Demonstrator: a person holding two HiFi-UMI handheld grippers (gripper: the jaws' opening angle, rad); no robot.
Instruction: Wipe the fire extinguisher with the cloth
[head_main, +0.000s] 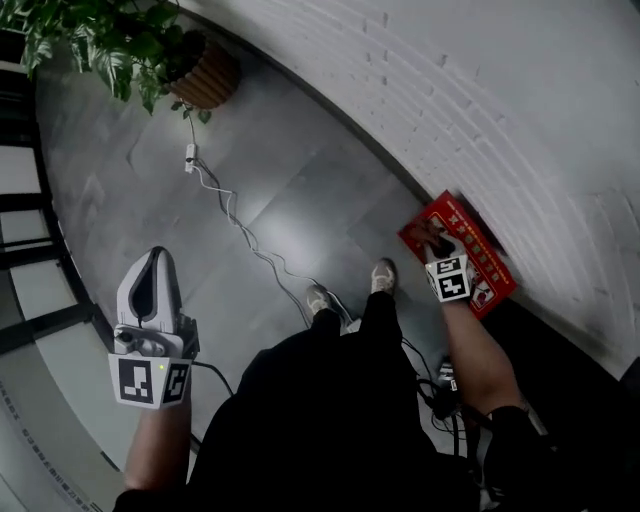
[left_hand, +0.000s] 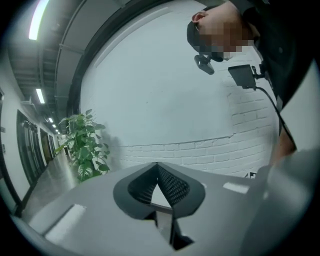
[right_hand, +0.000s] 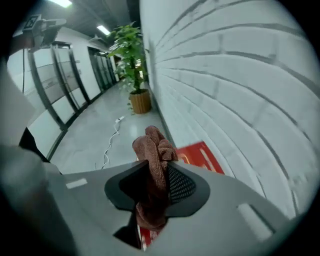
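My right gripper (right_hand: 159, 170) is clamped on the cloth (right_hand: 154, 150). The rust-brown fabric is pinched between the pads, one bunch standing up past the tips and a tail hanging down behind them. My left gripper (left_hand: 157, 167) has its jaws together at the tips with nothing in them.

From the head view, the red box (head_main: 478, 256) lies on the floor (head_main: 300, 190) at the foot of the white brick wall (head_main: 520, 100), to the right of my shoes. The right gripper hangs over the box's near end, pointing steeply down, with the cloth directly above the red printed face (I cannot tell whether the fabric touches it). In the right gripper view the box shows just beyond the jaws to the right of the cloth, and more red shows through the gap beneath them.

The left gripper is well apart from all this, on the other side of my legs over bare grey floor, aimed roughly level toward the wall. A potted plant (head_main: 120, 45) stands far up the corridor, and a white cable (head_main: 235, 215) trails across the floor from it to my feet.
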